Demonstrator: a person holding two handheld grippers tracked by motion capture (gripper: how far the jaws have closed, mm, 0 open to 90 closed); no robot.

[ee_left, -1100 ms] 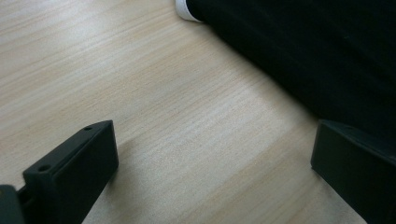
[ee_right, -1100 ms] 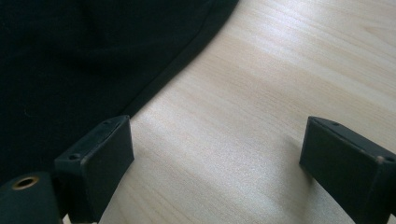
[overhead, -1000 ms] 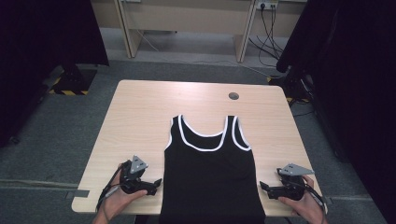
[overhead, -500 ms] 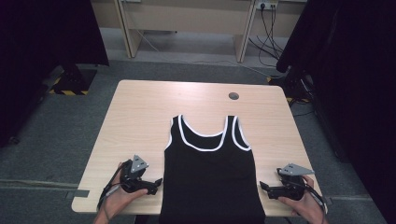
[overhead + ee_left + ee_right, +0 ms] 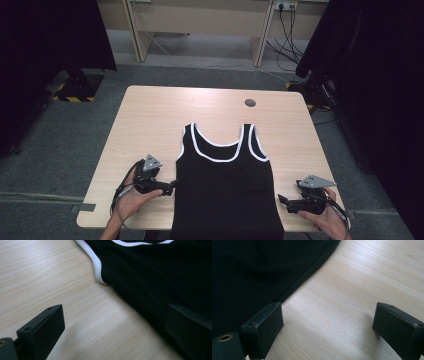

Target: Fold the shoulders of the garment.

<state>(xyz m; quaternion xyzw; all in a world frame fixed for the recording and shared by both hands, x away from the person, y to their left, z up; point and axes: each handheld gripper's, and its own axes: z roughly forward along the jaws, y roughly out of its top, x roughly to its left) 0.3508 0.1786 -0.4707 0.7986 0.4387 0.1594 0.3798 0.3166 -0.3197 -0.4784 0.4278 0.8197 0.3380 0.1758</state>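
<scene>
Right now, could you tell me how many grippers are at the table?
2: the left gripper at the black top's left edge, the right gripper beside its right edge, both open.

Barely anything is changing across these moments. The left gripper (image 5: 171, 187) is edging very slightly toward the side hem of the black tank top (image 5: 226, 192), its jaws spread wide and straddling that edge in the left gripper view. The right gripper (image 5: 281, 199) is showing no shift that can be made out.
</scene>
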